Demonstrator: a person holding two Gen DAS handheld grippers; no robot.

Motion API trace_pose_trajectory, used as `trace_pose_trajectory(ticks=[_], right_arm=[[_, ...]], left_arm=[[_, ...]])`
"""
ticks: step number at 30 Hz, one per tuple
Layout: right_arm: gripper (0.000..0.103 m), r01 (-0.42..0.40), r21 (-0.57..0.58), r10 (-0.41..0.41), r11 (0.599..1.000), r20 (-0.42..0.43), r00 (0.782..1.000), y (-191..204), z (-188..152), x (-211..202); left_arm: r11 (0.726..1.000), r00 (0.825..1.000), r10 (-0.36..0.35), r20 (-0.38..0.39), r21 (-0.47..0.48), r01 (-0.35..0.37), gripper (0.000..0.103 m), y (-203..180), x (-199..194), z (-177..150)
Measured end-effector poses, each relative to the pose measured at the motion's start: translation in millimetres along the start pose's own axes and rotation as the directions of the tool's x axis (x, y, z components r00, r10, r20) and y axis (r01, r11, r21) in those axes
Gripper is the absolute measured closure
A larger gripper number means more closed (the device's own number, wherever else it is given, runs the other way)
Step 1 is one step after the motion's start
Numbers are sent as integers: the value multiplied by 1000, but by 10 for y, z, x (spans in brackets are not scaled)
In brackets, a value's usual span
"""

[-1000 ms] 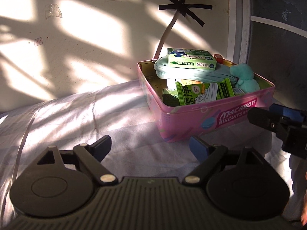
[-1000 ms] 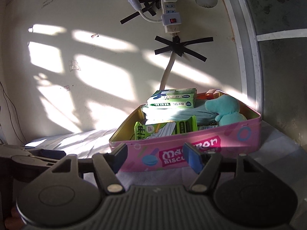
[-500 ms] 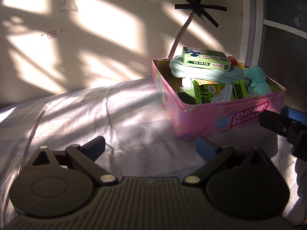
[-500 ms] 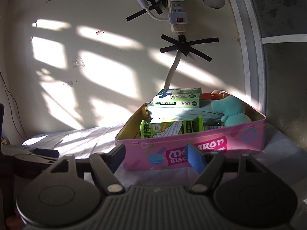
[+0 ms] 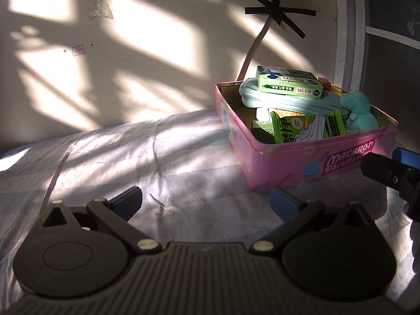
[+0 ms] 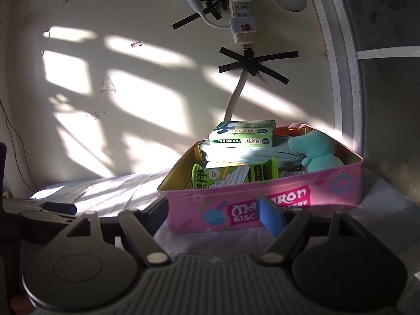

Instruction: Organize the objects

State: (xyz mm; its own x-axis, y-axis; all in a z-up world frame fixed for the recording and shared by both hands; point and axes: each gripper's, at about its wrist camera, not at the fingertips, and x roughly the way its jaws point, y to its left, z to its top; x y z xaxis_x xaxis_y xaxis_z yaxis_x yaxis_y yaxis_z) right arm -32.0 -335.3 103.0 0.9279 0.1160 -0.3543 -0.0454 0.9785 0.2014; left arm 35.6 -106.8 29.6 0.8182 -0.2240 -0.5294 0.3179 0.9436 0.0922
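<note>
Sunlit wall (image 6: 147, 99) behind, with taped power strip (image 6: 242, 21) overhead; wrinkled sheet (image 5: 131, 157) below. Pink tin (image 5: 309, 157) sat on sheet near wall, filled with green box (image 5: 288, 82), blue pouch (image 5: 283, 102), teal plush (image 5: 359, 113), snack packets (image 5: 302, 128). Left gripper (image 5: 206, 198) spread, empty, short of tin. Right gripper (image 6: 214, 212) spread, empty, facing tin front.

Power strip (image 6: 242, 15) taped to sunlit wall (image 6: 147, 84); wrinkled bedsheet (image 5: 136, 157) below.
</note>
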Motion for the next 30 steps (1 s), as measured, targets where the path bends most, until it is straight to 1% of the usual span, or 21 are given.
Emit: trace_pose_trajectory(ticks=[4, 8, 15, 30], right_arm=[[25, -2, 2, 2, 1000, -1, 1000, -5, -8, 3], [24, -2, 3, 2, 1000, -2, 1000, -3, -12, 3], [22, -2, 8, 2, 1000, -7, 1000, -29, -31, 29], [21, -2, 13, 2, 1000, -22, 1000, -51, -51, 59]], left_arm=[[1000, 1000, -8, -4, -7, 8, 0, 10, 4, -6], [1000, 1000, 15, -3, 0, -15, 0, -11, 2, -11], [1000, 1000, 20, -10, 15, -20, 0, -35, 12, -19], [1000, 999, 14, -50, 7, -13, 0, -26, 70, -35]])
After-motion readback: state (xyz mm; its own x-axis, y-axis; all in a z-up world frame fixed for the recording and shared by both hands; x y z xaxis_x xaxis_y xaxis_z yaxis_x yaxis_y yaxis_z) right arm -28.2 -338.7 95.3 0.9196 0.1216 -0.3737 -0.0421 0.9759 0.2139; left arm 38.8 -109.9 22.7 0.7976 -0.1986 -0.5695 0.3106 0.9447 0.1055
